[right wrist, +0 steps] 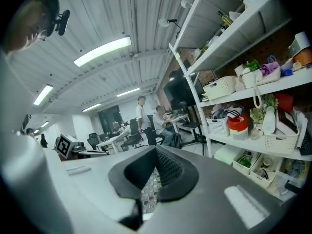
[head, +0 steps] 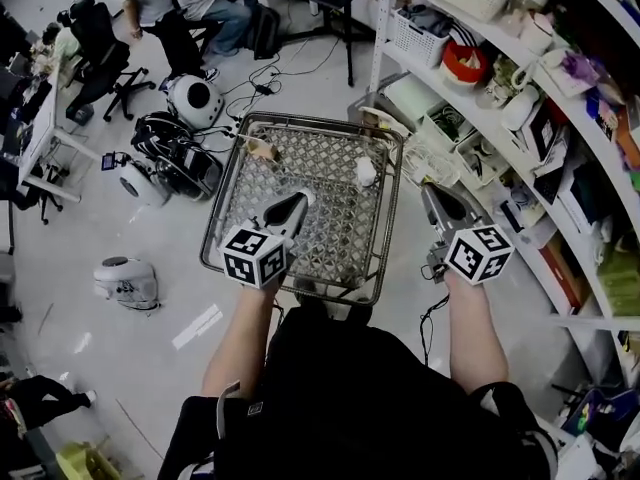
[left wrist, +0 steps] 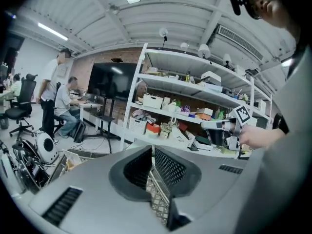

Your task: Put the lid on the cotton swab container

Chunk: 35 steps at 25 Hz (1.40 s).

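Person's torso (head: 360, 398) against near rim of mesh cart (head: 213, 223). Left gripper (head: 296, 202) above near-left mesh, jaws pressed together, empty. Right gripper (head: 432, 193) outside right rim, beside shelving (head: 560, 138), jaws likewise closed, empty. White container (head: 366, 172) on mesh by far right rim; tan item (head: 262, 149) near far left corner. Bare mesh between. Print too small to read.

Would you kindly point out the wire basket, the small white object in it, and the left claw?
wire basket (head: 320, 126), head view, far rim.
small white object (head: 365, 172), head view, its middle.
left claw (head: 300, 200), head view, between its tips.
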Tool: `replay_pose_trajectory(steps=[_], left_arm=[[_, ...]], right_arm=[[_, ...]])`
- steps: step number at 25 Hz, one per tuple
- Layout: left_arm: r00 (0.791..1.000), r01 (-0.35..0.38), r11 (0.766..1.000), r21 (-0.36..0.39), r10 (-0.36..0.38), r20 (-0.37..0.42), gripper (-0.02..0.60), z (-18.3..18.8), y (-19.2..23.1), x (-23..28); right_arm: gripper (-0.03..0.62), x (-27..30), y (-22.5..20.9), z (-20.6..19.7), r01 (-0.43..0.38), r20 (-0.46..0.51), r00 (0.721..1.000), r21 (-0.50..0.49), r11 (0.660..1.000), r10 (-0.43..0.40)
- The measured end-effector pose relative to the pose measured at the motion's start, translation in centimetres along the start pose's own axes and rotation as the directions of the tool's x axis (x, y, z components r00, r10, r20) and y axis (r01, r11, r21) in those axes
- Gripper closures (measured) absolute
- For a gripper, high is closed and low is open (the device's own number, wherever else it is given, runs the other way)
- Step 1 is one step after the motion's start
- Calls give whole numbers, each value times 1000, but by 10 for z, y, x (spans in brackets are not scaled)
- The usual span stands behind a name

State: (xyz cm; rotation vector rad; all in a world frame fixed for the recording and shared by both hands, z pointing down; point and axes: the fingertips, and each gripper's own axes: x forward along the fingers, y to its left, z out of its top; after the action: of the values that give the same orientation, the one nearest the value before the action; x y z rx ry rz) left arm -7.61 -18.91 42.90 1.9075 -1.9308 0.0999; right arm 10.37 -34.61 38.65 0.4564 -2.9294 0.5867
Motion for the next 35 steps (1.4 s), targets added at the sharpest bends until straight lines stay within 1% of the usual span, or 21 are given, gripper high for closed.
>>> replay_pose_trajectory(steps=[6,11,15,17,19,21,24,27,31,35], left_arm=[[996,-36,999,17,34,84,560,35,7,-22],[994,-30,998,47,25,103,560,60,26,-25],[992,-11,995,98,-1,124,560,82,32,-28],[993,1,990,141,-18,120,560,89,33,-29],[994,16,981,191,-36,100,560,91,33,-29],[994,13,978,210,-35,101,560,94,36,-32],[988,-18,984,178,-10,153,560,102,42,-39],[982,-16,992,125,-8,188,560,102,42,-39],[985,6,992,123,-27,170,560,93,36,-33],[986,-1,992,123,-19,163,560,92,40,-38]], right_arm=[[586,-13,6,27,-9,66,998,1,1000,9],[586,-15,8,52,28,134,991,-16,999,-26],[586,-11,16,65,38,189,981,-13,999,-35],[586,-4,21,65,28,196,980,-13,1000,-25],[586,2,28,63,18,196,981,-17,1000,-15],[586,7,37,63,8,196,981,-28,1000,-2],[586,12,52,66,-11,194,981,-58,998,22],[586,15,64,64,-42,172,984,-74,996,55],[586,13,67,64,-60,163,984,-76,995,71],[586,13,69,60,-57,152,986,-77,995,68]])
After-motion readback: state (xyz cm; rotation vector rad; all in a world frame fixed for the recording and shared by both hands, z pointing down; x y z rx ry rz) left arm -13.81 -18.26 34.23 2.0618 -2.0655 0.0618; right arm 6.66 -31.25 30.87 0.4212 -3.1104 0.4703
